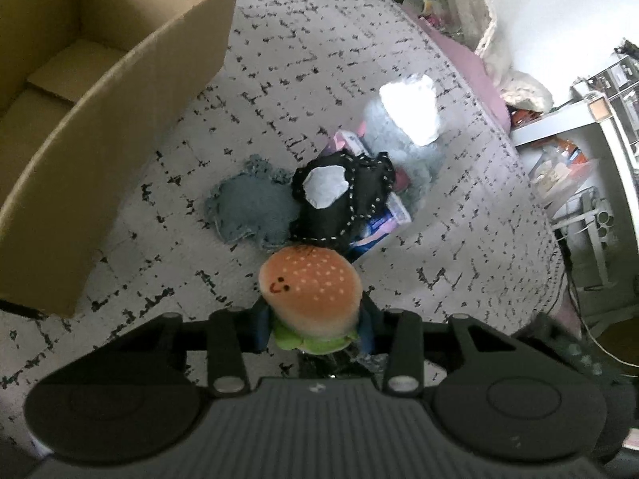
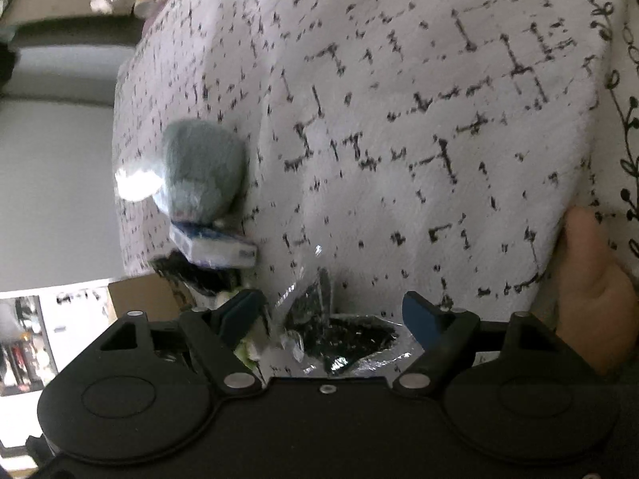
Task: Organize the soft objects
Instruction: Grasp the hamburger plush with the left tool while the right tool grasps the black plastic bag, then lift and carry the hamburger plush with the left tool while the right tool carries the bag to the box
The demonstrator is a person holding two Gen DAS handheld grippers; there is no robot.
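Clearly, the left hand-held gripper (image 1: pixel 315 325) pinched a burger plush (image 1: pixel 309 293) between its blue pads, squeezing the bun's lower sides; the green lettuce layer poked out below, and whatever lay under that was hidden by the gripper body. The burger hung above a speckled bedspread (image 1: pixel 279 80). Just beyond the burger lay a black pouch (image 1: pixel 339 203) with white stitching and a white patch, overlapping a blue-grey knitted piece (image 1: pixel 249 209) on its left. Partly under the pouch sat a small packet (image 1: pixel 383 219), its print too blurred to read. Farther beyond the pouch was a grey fluffy toy (image 1: pixel 395 139), half washed out by a bright glare. Far left of the burger stood an open cardboard box (image 1: pixel 120 80), cut off by the frame edge.

From the right wrist the scene was tilted sideways and smeared. The right hand-held gripper (image 2: pixel 335 315) had its blue pads spread apart around a crinkled clear bag (image 2: pixel 339 335) with dark contents; the pads did not appear to touch it. The bag's contents could not be made out. A bare hand (image 2: pixel 595 291) showed at the right edge, partly cut off. The grey toy (image 2: pixel 203 167) and packet (image 2: pixel 211 249) appeared again, blurred.
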